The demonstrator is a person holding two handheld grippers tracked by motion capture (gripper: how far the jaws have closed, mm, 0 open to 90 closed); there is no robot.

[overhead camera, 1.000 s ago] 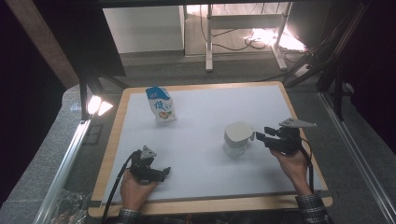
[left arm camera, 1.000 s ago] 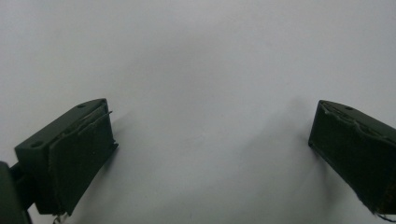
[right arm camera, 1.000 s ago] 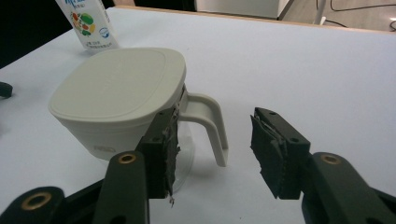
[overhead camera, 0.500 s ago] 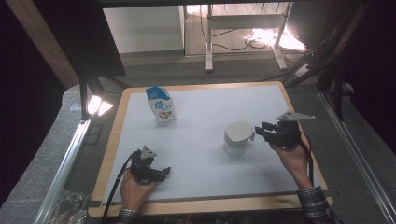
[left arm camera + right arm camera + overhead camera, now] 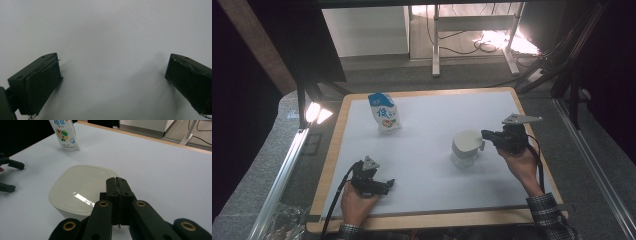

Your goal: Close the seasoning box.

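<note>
A white lidded tub stands right of centre on the white table top. My right gripper reaches in from the right, its tips just above the tub's near right corner. Its jaws have just been closing; they now meet pad to pad, shut, with nothing visible between them. A blue and white pouch stands upright at the far left. My left gripper rests low at the front left, open, with bare table between its jaws.
The white sheet lies on a board with a wooden rim. Two small lamps shine beside the board's left edge. A metal rail runs along the left side. A desk frame and cables stand on the floor beyond.
My right gripper has shut its jaws and shifted slightly up and away from the front edge, beside the tub. My left gripper, the tub and the pouch have stayed put.
</note>
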